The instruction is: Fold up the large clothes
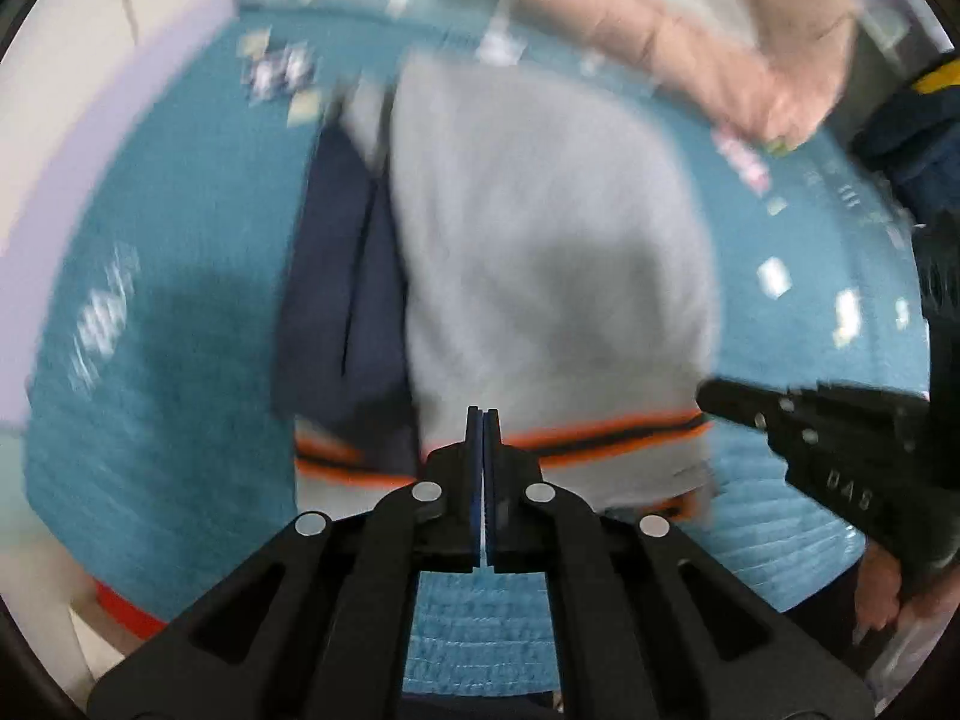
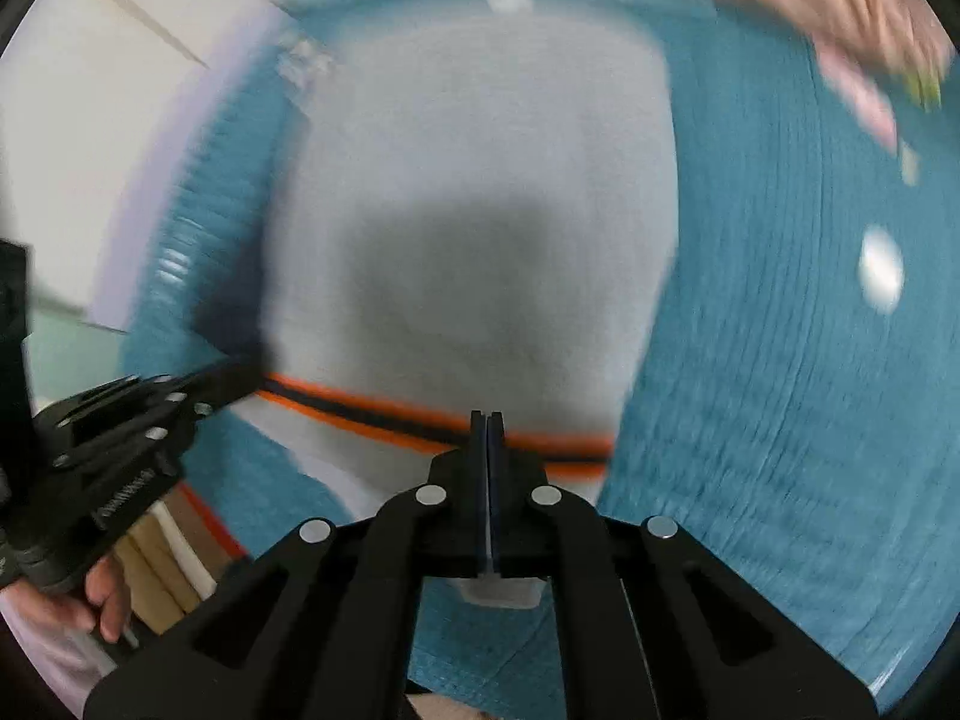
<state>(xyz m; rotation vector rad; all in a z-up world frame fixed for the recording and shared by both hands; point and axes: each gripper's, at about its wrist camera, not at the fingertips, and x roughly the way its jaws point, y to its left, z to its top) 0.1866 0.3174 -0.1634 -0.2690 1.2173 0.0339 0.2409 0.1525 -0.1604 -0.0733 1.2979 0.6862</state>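
Both my claws pressed together, left gripper (image 1: 483, 420) and right gripper (image 2: 486, 423) at the grey sweater's (image 1: 540, 252) orange-striped hem (image 2: 420, 417), teal blanket (image 1: 168, 312) underneath

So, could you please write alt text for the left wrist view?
Blurred fisheye view: the shut left gripper sits over the orange-striped hem of a grey and navy garment spread on a teal quilted bedcover; the right gripper enters from the right.

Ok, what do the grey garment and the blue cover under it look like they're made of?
Grey garment: looks like soft matte knit, maybe fleece or sweatshirt cotton; it drapes in rounded folds and has an orange and dark striped hem band. Blue cover: a textile with fine ribbed rows, possibly quilted or terry. Motion blur leaves both uncertain.
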